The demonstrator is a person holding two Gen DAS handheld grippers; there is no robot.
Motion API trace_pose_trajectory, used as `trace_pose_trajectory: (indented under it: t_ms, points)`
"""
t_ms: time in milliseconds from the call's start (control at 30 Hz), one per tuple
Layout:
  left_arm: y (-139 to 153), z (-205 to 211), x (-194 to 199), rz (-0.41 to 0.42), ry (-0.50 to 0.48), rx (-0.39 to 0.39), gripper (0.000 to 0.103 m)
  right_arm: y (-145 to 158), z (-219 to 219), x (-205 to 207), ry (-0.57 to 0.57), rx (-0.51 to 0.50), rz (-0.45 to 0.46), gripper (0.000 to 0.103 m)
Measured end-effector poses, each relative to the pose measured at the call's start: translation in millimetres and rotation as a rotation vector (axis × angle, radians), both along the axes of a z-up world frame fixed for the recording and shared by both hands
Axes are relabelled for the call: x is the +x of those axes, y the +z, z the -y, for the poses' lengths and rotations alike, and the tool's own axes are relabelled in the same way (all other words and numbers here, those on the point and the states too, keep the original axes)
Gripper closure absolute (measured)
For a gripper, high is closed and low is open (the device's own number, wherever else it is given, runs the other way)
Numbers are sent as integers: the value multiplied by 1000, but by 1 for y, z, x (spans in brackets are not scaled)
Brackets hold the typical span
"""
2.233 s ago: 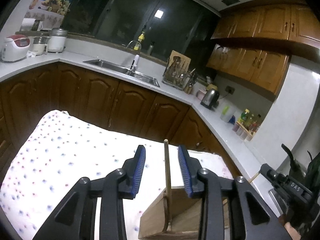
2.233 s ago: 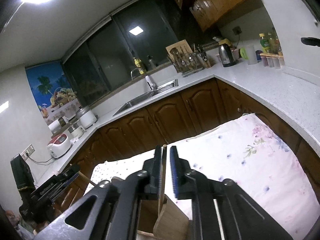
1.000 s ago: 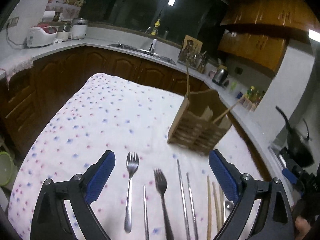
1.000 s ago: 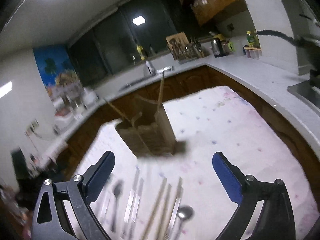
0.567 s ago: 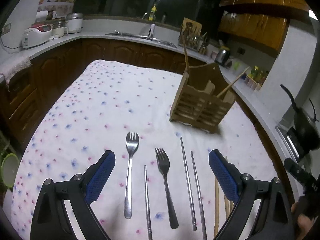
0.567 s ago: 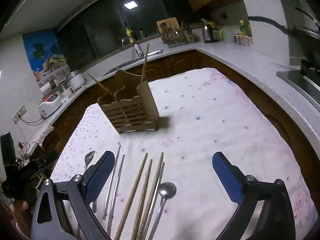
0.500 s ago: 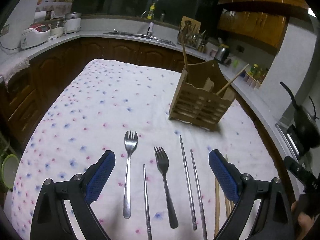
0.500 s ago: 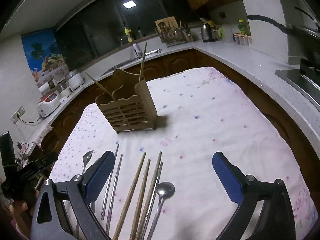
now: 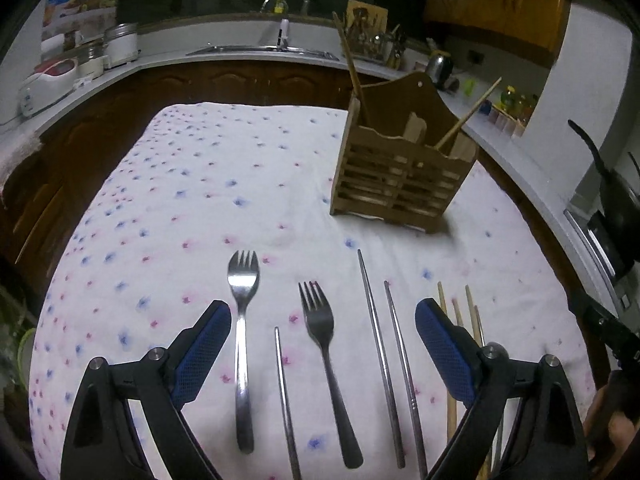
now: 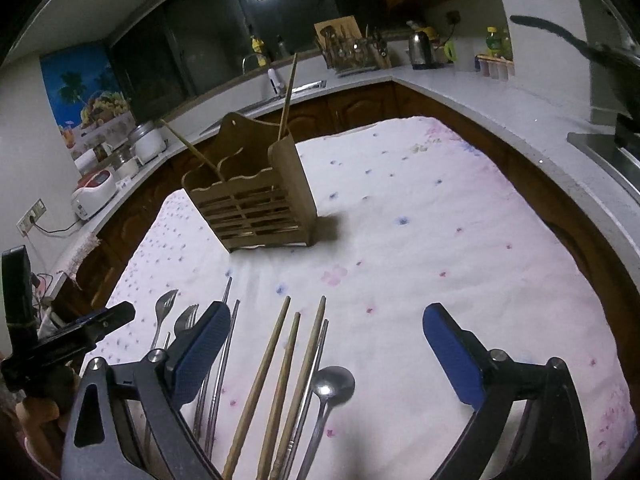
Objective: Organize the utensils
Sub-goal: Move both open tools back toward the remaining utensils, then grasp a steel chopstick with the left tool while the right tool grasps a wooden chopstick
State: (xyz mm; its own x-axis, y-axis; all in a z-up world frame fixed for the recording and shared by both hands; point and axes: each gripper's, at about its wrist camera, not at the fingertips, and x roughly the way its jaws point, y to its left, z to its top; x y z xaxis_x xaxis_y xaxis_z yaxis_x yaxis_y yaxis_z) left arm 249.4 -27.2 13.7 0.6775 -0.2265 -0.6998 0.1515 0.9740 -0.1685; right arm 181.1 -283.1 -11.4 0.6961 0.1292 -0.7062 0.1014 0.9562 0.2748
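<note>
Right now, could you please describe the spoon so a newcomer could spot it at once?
Start at the wooden caddy on the flowered tablecloth, then drop to the utensil row lying in front of it. The spoon lies at its right end beside the wooden chopsticks, the only piece with a round bowl.

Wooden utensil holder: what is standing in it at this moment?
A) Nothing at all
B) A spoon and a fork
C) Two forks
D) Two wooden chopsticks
D. Two wooden chopsticks stand in the wooden utensil holder, one near each end, while both forks lie flat on the tablecloth and the spoon lies beside the loose chopsticks.
</note>
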Motion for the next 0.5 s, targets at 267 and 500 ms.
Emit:
trace_pose_trajectory:
  t_ms: [267, 500]
  points:
    - [-12, 13, 36, -65, -39, 8, 29, -19, 0, 24, 34, 65, -65, 50]
    - [-29, 27, 78, -158, -75, 32, 46, -41, -12, 53, 85, 80, -153, 72]
